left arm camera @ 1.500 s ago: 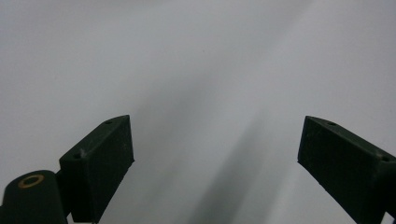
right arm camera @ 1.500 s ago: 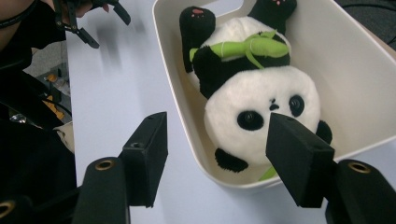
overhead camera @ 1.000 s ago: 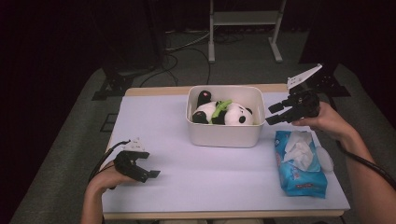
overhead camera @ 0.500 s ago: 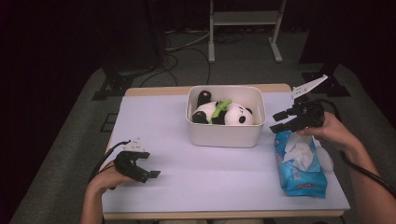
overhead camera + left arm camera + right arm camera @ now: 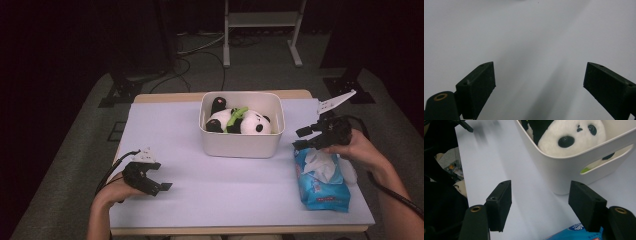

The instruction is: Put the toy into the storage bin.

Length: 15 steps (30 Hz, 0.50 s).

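Note:
A white bin [image 5: 242, 145] stands at the middle back of the pale table [image 5: 170, 130], and a panda plush [image 5: 250, 122] with a green bit lies inside it. A blue pack of wipes [image 5: 320, 180] lies to the right of the bin. My right gripper [image 5: 302, 139] hovers open over the pack's far end, pointing left at the bin's right corner. In the right gripper view its jaws [image 5: 540, 205] frame that corner of the bin [image 5: 564, 167], with the panda [image 5: 571, 137] above and the pack [image 5: 574, 233] below. My left gripper [image 5: 161, 176] rests open at the front left, nothing between its jaws [image 5: 539, 82].
The table's front edge runs just below both hands. A metal stand [image 5: 260, 20] and cables [image 5: 190, 55] are on the dark floor behind the table. Bare tabletop lies between the left gripper and the bin.
My right gripper has come down and nearer, from beside the bin's far right corner to just above the wipes pack. Its jaws stay wide. The left gripper has not moved.

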Motion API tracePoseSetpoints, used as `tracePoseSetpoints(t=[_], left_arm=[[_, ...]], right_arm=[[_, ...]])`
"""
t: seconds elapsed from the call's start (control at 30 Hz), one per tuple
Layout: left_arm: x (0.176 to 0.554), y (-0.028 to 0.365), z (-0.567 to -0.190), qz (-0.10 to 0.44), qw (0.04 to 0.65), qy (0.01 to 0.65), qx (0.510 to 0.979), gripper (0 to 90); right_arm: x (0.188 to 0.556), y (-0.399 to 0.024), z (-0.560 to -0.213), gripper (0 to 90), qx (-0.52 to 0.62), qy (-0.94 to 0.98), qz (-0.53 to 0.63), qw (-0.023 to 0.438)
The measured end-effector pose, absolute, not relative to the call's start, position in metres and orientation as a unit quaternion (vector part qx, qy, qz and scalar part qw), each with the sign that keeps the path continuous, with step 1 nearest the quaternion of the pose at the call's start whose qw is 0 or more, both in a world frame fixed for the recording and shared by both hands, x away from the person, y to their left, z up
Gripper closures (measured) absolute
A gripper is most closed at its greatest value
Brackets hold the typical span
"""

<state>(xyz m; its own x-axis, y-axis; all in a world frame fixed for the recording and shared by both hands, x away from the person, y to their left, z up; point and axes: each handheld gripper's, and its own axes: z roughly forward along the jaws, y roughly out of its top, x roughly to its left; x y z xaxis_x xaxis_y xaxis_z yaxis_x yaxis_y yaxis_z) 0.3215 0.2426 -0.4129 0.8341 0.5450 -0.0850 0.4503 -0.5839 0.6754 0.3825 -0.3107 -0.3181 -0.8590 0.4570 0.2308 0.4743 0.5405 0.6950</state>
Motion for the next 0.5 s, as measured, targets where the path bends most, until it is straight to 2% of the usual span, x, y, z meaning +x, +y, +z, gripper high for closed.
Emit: tracePoseSetpoints(t=[0.5], left_arm=[[0.322,0.244,-0.412,0.066,0.358,0.277,0.889,9.6]], right_arm=[[0.371,-0.313,-0.337,33.7,-0.271,-0.874,-0.402,0.020]])
